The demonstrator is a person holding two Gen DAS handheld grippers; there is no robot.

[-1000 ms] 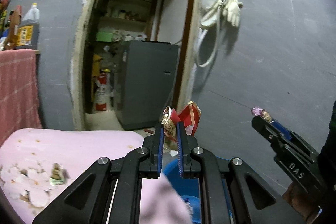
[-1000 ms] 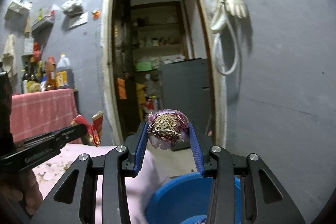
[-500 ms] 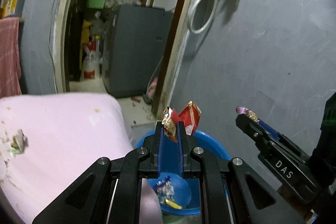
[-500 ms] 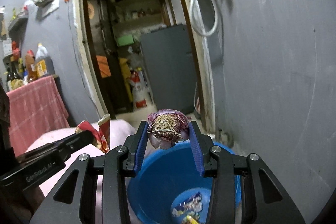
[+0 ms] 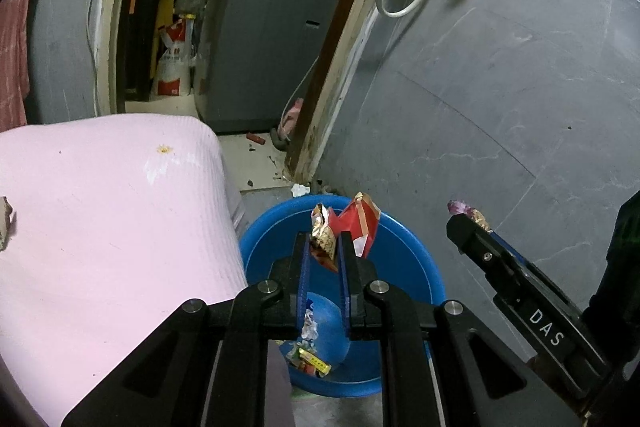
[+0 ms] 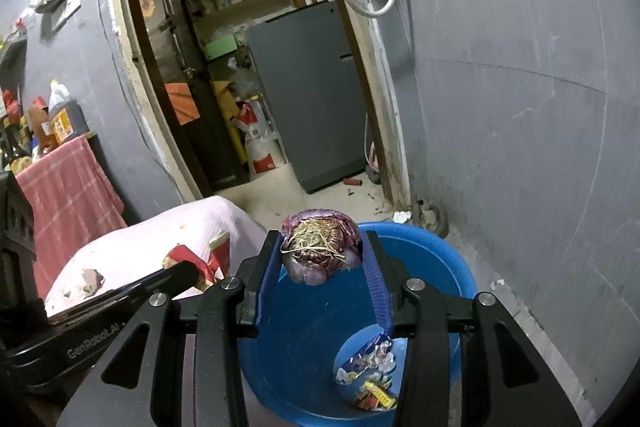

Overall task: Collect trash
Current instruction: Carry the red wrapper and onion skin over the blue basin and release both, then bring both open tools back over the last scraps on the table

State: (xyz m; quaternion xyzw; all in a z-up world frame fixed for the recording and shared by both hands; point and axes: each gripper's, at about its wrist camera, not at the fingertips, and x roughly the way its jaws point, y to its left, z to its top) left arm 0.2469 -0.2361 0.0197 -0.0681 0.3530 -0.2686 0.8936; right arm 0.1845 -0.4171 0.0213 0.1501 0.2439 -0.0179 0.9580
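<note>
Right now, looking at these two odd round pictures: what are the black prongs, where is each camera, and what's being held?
There's no robot. A person holds a two-finger gripper in each hand, each with a wide-angle camera looking along its fingers. One picture comes from the left gripper, which pinches a crumpled red wrapper. The other comes from the right gripper, which holds a purple onion. Both hang over a blue basin with trash in it. Beside it, a pink cloth carries scraps.

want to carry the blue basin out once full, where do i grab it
Grip the thin rim of the blue basin on the side away from the pink table, from above: the table crowds its other side, and the round body looks too wide.
</note>
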